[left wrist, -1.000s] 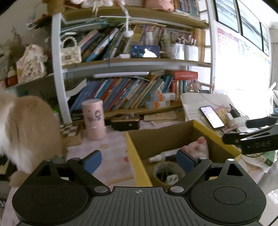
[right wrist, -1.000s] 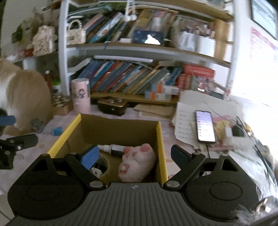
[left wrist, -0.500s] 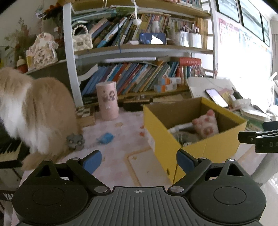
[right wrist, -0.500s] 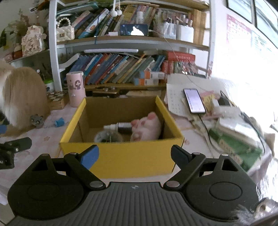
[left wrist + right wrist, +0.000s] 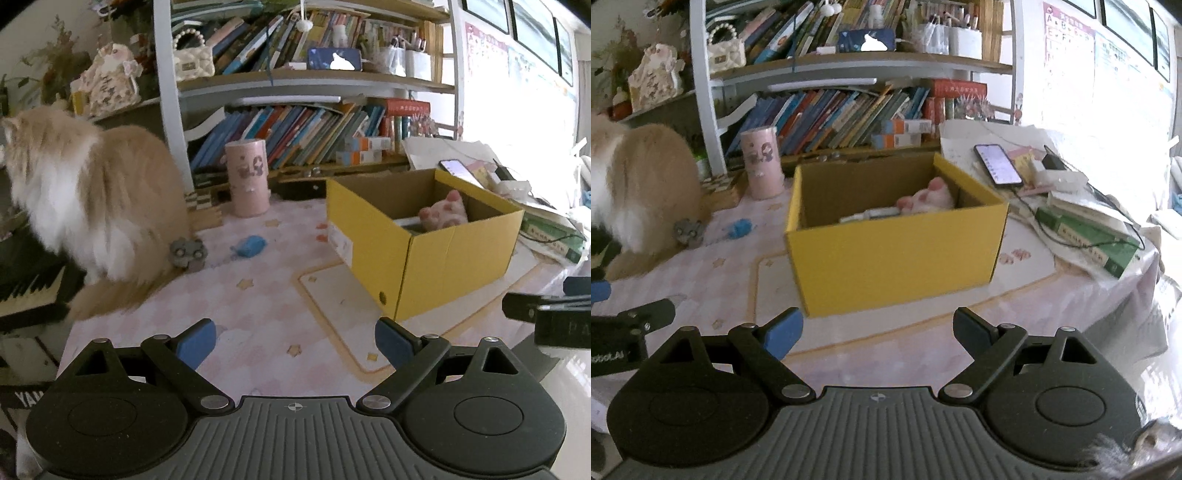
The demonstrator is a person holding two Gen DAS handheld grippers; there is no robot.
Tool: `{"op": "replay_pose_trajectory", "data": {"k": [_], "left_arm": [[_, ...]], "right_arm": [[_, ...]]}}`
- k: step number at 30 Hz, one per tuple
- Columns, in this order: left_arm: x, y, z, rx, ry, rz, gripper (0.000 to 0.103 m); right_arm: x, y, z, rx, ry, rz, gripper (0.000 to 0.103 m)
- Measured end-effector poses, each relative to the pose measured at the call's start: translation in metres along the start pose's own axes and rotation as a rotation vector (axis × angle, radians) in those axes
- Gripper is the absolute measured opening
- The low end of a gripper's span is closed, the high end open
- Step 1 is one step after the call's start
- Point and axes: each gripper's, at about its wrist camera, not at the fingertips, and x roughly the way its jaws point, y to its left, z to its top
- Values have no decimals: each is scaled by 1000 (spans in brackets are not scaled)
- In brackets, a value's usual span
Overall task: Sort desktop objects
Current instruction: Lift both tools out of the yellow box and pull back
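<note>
A yellow cardboard box [image 5: 458, 258] [image 5: 897, 266] stands on the pink desk mat. In it lie a pink paw-shaped plush [image 5: 445, 214] [image 5: 929, 197] and a white bottle [image 5: 871, 215]. A small blue object [image 5: 251, 246] [image 5: 738, 228] and a small grey toy [image 5: 186, 253] [image 5: 687, 232] lie on the mat left of the box. My left gripper [image 5: 295, 341] is open and empty, near the desk's front edge, left of the box. My right gripper [image 5: 877, 334] is open and empty, in front of the box.
A fluffy cream cat [image 5: 92, 195] [image 5: 639, 192] sits at the left by a keyboard [image 5: 29, 288]. A pink tube [image 5: 246, 177] stands before the bookshelf. A phone [image 5: 997, 164], papers and a green book [image 5: 1089, 236] lie right of the box.
Both grippers have pulled back from above the box toward the desk's front edge; the box now shows whole from outside. Both stay open and empty.
</note>
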Motion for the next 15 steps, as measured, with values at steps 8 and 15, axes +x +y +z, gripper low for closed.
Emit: {"op": "replay_pose_trajectory", "data": {"k": [8, 15], "left_arm": [[-12, 17, -19, 12, 27, -11, 95], [-19, 27, -31, 33, 46, -22, 95]], "right_arm": [[-12, 31, -24, -18, 37, 16, 84], [-21, 50, -39, -11, 59, 25, 83]]}}
